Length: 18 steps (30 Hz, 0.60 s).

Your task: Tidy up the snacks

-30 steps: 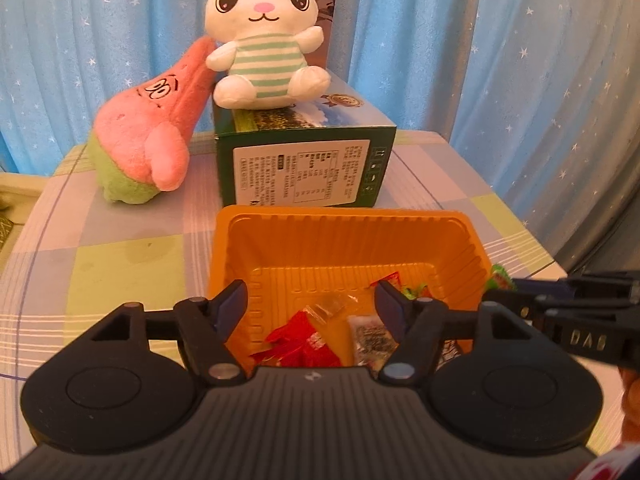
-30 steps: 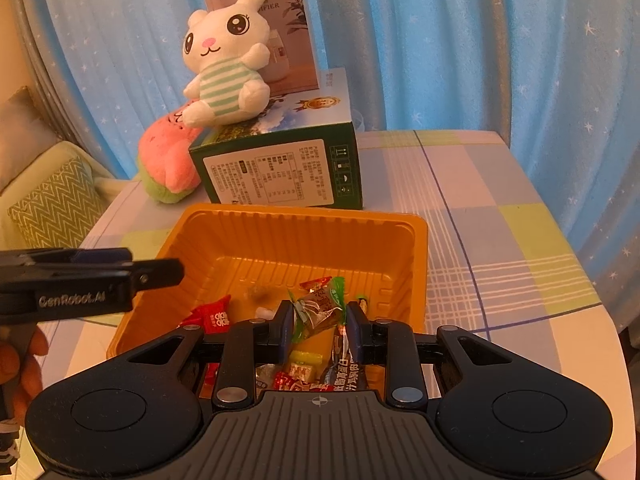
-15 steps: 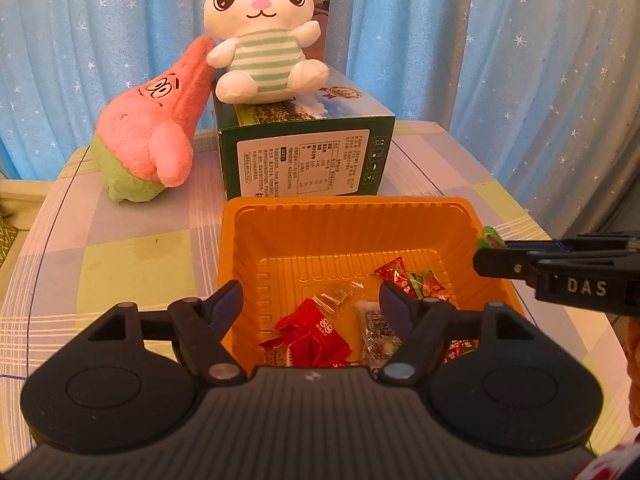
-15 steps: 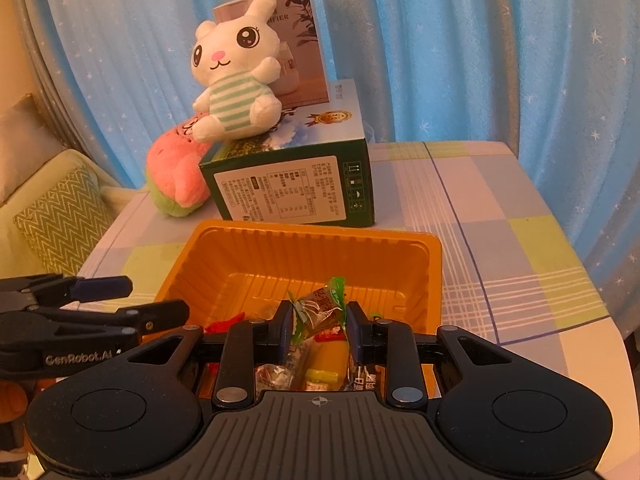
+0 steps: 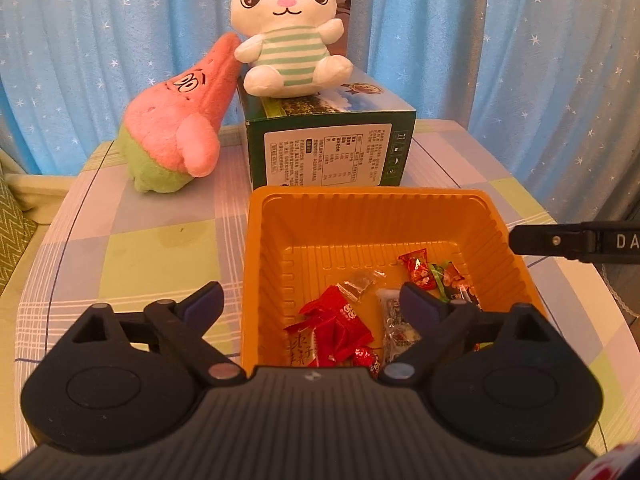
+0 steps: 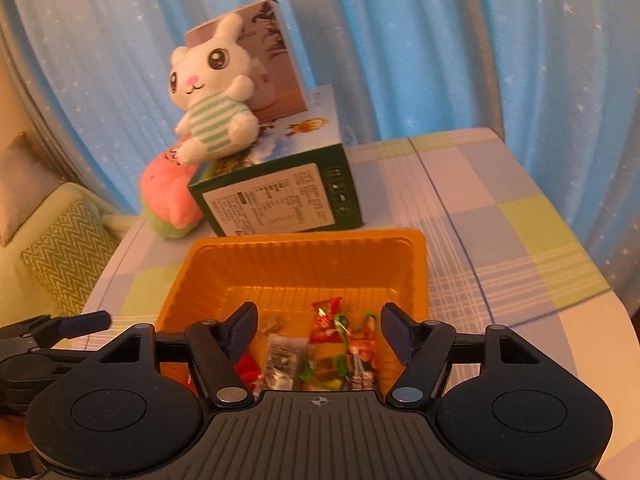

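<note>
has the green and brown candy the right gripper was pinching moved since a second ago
Yes. The right gripper has just been opening; the candy dropped from its fingers into the orange tray.

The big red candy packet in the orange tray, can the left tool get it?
Probably yes. The left tool hangs open right over the red candy packet, with nothing covering it in the orange tray.

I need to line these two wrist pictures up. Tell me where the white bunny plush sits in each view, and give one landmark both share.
Left wrist view: the white bunny plush sits top centre, on the green box, with the pink star plush leaning at its left.
Right wrist view: the white bunny plush sits upper left of centre, on the same green box.
Shared landmark: the orange tray of snacks, just in front of the box.
</note>
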Each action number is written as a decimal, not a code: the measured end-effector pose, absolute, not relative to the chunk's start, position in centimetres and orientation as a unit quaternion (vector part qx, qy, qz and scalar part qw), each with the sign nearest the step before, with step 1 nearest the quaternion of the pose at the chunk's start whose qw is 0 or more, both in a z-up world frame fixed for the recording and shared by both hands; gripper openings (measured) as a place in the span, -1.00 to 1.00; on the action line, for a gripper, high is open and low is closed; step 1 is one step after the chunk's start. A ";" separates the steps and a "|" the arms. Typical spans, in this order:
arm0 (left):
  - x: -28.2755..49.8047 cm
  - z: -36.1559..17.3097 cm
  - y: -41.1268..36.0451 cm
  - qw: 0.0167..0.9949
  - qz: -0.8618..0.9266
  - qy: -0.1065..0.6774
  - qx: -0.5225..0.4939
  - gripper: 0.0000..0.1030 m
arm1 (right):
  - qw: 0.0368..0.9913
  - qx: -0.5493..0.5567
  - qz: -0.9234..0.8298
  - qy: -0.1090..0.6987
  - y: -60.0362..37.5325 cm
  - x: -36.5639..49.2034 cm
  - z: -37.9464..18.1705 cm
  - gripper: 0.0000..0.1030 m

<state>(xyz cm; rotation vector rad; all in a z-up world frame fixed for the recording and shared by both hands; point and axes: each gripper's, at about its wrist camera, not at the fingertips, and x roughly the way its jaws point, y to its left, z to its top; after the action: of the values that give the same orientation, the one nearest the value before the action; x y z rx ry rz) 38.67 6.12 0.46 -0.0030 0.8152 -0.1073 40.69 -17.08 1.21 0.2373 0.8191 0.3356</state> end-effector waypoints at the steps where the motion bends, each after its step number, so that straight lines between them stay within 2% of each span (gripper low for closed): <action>1: 38.5 0.5 6.1 0.917 -0.051 0.397 -0.001 0.88 | 0.896 0.114 0.161 0.397 -17.3 40.5 1.3 0.32; 6: 37.2 1.2 6.0 0.917 -0.046 0.396 -0.006 0.98 | 0.898 0.105 0.157 0.396 -17.9 39.1 2.1 0.32; 18: 32.1 4.2 4.8 0.915 -0.056 0.399 -0.021 0.99 | 0.898 0.088 0.151 0.405 -18.7 33.7 4.0 0.32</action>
<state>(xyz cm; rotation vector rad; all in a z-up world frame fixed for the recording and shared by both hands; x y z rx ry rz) 32.05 4.83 4.19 -0.0440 0.8218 -0.1154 33.74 -18.73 4.03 0.1813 0.8384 0.3125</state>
